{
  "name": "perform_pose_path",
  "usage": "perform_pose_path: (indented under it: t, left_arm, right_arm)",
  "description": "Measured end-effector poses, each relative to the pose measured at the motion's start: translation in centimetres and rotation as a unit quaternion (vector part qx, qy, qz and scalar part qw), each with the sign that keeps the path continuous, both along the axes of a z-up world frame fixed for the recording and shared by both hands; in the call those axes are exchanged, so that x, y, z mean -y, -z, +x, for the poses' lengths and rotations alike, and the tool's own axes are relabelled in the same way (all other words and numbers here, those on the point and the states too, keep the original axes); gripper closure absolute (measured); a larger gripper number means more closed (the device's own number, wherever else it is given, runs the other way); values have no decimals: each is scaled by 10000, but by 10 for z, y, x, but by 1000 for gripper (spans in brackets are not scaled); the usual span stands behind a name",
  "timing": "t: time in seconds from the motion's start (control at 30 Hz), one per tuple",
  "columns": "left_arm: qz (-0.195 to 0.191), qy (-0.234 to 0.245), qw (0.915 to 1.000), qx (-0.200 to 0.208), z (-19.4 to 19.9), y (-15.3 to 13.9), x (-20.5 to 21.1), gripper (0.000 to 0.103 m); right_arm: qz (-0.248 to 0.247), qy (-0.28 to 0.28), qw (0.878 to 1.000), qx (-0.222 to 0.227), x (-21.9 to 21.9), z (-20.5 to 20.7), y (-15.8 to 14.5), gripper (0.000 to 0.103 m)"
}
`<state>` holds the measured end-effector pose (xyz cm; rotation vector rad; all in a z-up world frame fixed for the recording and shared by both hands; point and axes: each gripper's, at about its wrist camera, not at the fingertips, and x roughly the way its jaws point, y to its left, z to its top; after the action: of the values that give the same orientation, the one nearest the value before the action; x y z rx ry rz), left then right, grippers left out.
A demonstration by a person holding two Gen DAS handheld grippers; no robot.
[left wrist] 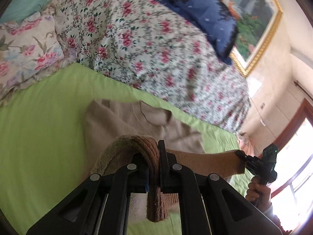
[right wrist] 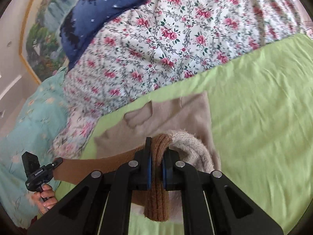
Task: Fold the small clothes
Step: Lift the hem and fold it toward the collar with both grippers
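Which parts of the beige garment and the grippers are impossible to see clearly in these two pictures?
- Left wrist view: the garment's near part is hidden behind the left gripper; the hem's end is cut off below.
- Right wrist view: the right gripper hides the cloth below its fingers.
- Both views: motion blur smears the neckline, so any label is unreadable.
- The garment's underside rests on the green sheet, unseen.

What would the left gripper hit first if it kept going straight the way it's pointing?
Probably the beige garment lying on the green sheet, just past the brown hem clamped in the left gripper. Depth is hard to judge here.
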<state>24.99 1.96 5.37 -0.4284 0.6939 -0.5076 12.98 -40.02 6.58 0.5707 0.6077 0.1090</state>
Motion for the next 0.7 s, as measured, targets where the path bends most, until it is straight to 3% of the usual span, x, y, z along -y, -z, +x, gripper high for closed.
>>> perform_pose_path:
  t: [0.2,0.4,0.53,0.6,0.67,0.7]
  left_arm:
    - [241,-283,9985,-404,90,41,8,98]
    - [552,-407,9947,-768,138,90,17,97]
    - [444,-319,9934,-1011,137,108,15,94]
    - [371,-166,9948,-933,119,104,15,88]
    - [374,10,9959,-823,96,100,19,75]
    - [374,134,9962,-772,82,98,24,73]
  right_arm:
    - [-76,169,9991,-383,17,90,34,94]
    - [-160,260,9956,-889,25,141,79,92]
    - [-4,251,9936,-1105,30,148,95,88]
    - [90,341,9942,-1021,34,134,90,84]
    - [-138,601,9951,-768,34,107,74,74]
    - [-239,654,9956,-633,31,95,67,74]
